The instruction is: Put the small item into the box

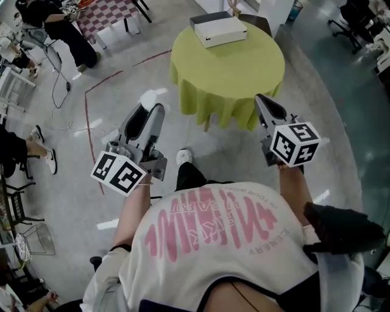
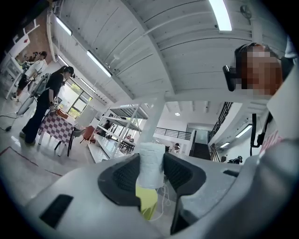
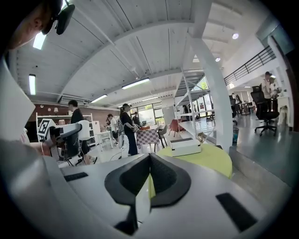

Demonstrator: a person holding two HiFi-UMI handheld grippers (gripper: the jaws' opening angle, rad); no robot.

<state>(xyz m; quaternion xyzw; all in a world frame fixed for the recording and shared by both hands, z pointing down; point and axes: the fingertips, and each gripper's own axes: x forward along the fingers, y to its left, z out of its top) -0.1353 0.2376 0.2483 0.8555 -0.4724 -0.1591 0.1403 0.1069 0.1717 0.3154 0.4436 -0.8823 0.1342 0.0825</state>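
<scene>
A white box with its lid shut lies at the far side of a round table covered in yellow-green cloth; the right gripper view also shows the box on the table. My left gripper hovers over the floor left of the table, shut on a small white item. In the left gripper view the small white item stands upright, pinched between the dark pads. My right gripper hangs at the table's near right edge, shut, with nothing between its jaws.
A table with a checkered cloth and a person are at the back left. A red tape line and cables run over the floor. Office chairs stand at the right. White shelving rises behind the round table.
</scene>
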